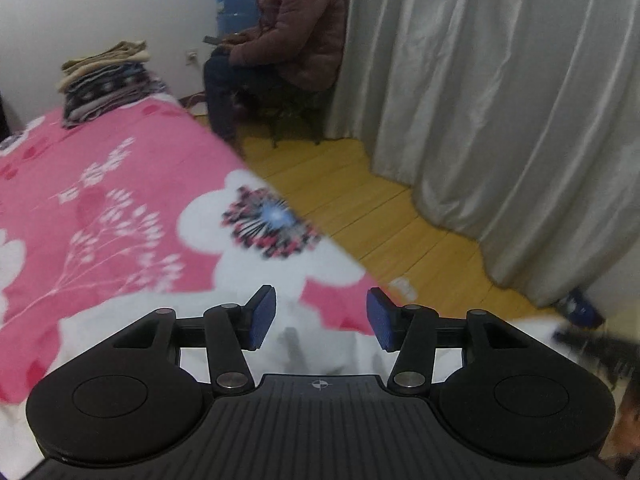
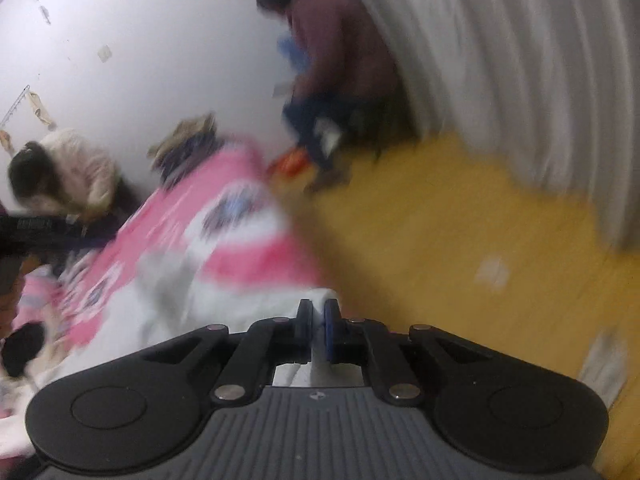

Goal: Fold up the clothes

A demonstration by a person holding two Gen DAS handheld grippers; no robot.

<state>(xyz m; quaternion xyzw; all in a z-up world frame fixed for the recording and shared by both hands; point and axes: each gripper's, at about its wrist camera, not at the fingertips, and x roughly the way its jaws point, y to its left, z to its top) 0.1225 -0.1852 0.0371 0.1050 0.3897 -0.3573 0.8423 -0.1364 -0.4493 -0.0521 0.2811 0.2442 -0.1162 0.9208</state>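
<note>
A stack of folded clothes (image 1: 106,80) sat at the bed's (image 1: 120,184) far end (done, seemingly) — the right gripper (image 2: 318,330) pinched the white garment (image 2: 248,316) near the bed's edge, the left gripper (image 1: 321,318) gaped empty — folding barely begun.

Dim, flat indoor light, cool cast, source not visible; no hard shadows, no glare. Left wrist view mostly sharp: curtain (image 1: 500,100) folds and seated person (image 1: 288,40) clear, slight smear on the bedspread (image 1: 120,200) print. Right wrist view heavily motion-blurred: floor (image 2: 440,240), curtain and people smeared, only the gripper body crisp. Both have fisheye bending with dark vignetted corners.
</note>
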